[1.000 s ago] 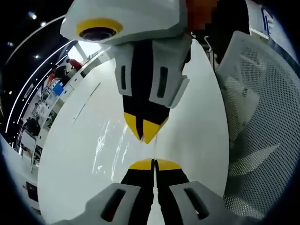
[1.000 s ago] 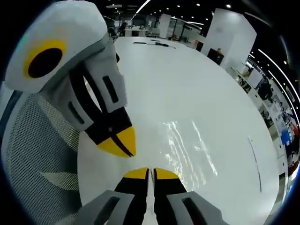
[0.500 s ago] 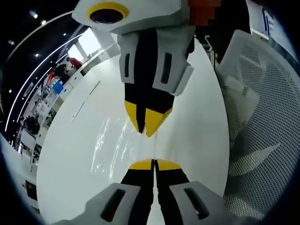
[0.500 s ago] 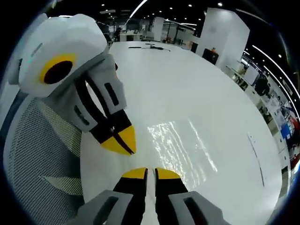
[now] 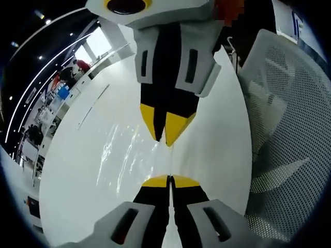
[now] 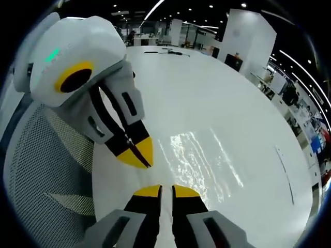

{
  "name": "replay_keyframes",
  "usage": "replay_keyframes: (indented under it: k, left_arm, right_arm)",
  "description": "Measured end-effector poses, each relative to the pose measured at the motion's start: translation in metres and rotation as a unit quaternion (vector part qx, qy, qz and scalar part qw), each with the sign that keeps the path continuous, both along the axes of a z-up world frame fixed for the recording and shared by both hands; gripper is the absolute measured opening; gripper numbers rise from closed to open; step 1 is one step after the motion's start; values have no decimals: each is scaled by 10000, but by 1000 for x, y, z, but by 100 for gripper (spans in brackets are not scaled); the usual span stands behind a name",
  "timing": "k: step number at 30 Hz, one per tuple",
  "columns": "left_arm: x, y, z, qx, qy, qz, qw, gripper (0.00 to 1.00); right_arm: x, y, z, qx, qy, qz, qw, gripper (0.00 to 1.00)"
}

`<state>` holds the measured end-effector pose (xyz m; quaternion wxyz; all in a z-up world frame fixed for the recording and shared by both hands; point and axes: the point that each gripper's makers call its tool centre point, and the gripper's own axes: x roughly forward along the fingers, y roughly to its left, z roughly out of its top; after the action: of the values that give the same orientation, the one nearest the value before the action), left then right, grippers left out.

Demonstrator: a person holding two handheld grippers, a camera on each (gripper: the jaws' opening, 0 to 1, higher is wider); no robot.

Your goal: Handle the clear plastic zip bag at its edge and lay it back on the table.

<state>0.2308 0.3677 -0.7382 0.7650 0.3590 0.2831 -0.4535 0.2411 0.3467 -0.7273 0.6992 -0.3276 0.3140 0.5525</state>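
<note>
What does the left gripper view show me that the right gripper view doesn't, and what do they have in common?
Left gripper view: the right gripper reaches down from the top toward the left gripper, with distant clutter beyond the table.
Right gripper view: a green light on the left gripper's body, a white pillar and dark items at the table's far end.
Shared: the white table, the glinting clear plastic zip bag and a mesh chair.

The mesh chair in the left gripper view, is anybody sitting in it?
No. The white mesh chair beside the white table shows a bare backrest with nobody in it.
</note>
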Motion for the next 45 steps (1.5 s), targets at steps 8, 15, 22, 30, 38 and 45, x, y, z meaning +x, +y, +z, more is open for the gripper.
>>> replay_keyframes:
  k: [8,15,22,30,38,45]
  left_arm:
    - [0,0,-3,35,55,73,10000,0]
    - [-6,2,-5,47,163,63,9998,2]
    - [-12,3,-3,-18,197,129,9997,5]
    - [-18,2,-1,-97,251,168,9995,7]
    - [-15,11,6,-506,395,667,9957,10]
    - [-15,21,12,-909,537,1115,9881,15]
  right_arm:
    - [-6,-4,1,71,-1,-80,9999,4]
    - [-8,-5,-8,4,36,-98,9999,4]
    - [-8,-3,-13,-7,98,-159,9998,4]
    - [-12,-2,-12,20,115,-176,9998,4]
    - [-11,-8,-7,188,169,-403,9989,5]
    - [-5,-15,2,615,233,-911,9937,9]
